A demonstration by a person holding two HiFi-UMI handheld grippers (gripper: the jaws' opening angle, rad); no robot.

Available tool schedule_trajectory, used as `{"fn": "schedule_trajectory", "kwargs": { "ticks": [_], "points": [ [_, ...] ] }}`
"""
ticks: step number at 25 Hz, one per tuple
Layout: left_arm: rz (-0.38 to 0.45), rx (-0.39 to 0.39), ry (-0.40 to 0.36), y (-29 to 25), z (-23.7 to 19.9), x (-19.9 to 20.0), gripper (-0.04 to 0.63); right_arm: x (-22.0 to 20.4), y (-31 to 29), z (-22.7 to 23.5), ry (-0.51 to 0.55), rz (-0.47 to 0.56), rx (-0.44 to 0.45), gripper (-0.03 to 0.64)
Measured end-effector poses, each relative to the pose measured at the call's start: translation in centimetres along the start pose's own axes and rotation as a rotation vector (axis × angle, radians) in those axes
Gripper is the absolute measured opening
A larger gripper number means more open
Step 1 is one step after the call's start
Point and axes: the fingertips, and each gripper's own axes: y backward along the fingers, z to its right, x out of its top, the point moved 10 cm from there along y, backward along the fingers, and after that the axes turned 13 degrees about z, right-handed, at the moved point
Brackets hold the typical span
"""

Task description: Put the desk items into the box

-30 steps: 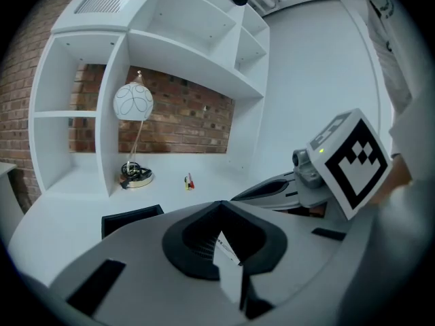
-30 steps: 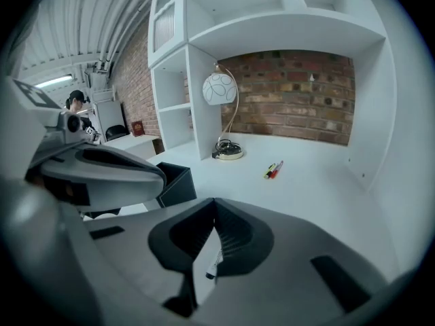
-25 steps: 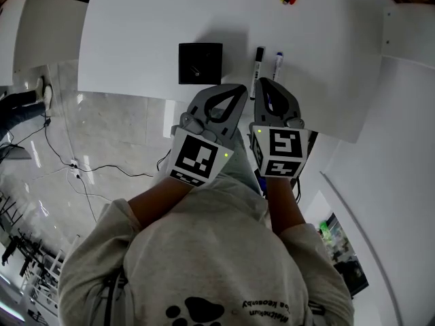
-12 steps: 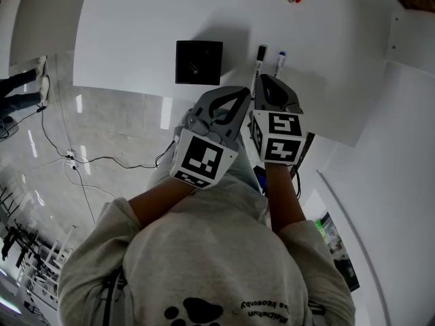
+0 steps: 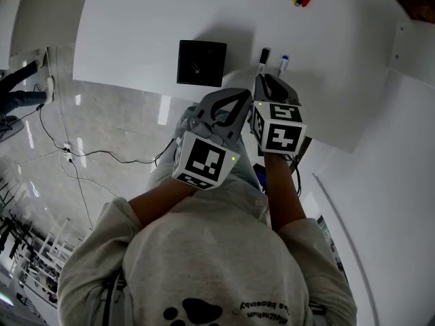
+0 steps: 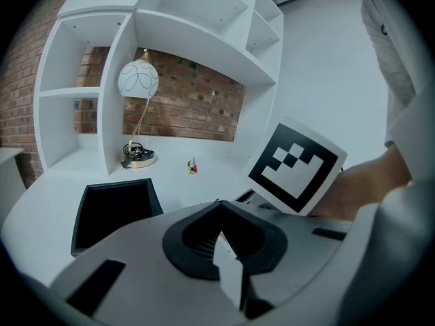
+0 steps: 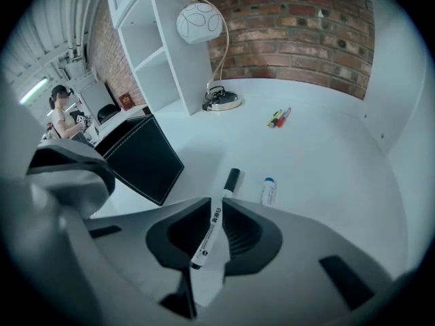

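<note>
Lying on the white surface (image 5: 149,26) near the black box (image 5: 202,63), the black-capped marker (image 7: 216,216) runs between the jaws of your right gripper (image 7: 219,202), which clamp its barrel from both sides. A blue-capped marker (image 7: 268,191) lies just beside it. Your left gripper (image 6: 219,206) hangs alongside, jaws together on nothing.

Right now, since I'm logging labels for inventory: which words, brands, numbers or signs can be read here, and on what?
Nothing reads clearly.
Black-capped marker in the right gripper: dark print along the white barrel, too small to read.
Sweatshirt: one line of print, upside down, too blurred to read.
Gripper cubes: black-and-white square codes, no words.
</note>
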Motion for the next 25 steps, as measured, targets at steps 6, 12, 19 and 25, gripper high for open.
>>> {"fn": "schedule_trajectory", "kwargs": {
  "ticks": [6, 12, 19, 25],
  "points": [
    [-0.007, 0.030, 0.027, 0.2, -0.6, -0.2, 0.005, -0.2, -0.9, 0.1, -0.038, -0.045, 0.006, 0.089],
    [-0.002, 0.044, 0.045, 0.1, -1.0, -0.2, 0.005, -0.4, -2.0, 0.2, -0.048, -0.088, -0.005, 0.091],
    [-0.006, 0.049, 0.063, 0.1, -1.3, -0.7, 0.005, -0.4, -2.7, 0.5, -0.049, -0.122, -0.043, 0.094],
    [-0.008, 0.043, 0.084, 0.1, -1.5, -0.6, 0.005, -0.4, -3.3, 0.6, -0.033, -0.148, -0.057, 0.096]
  ]
}}
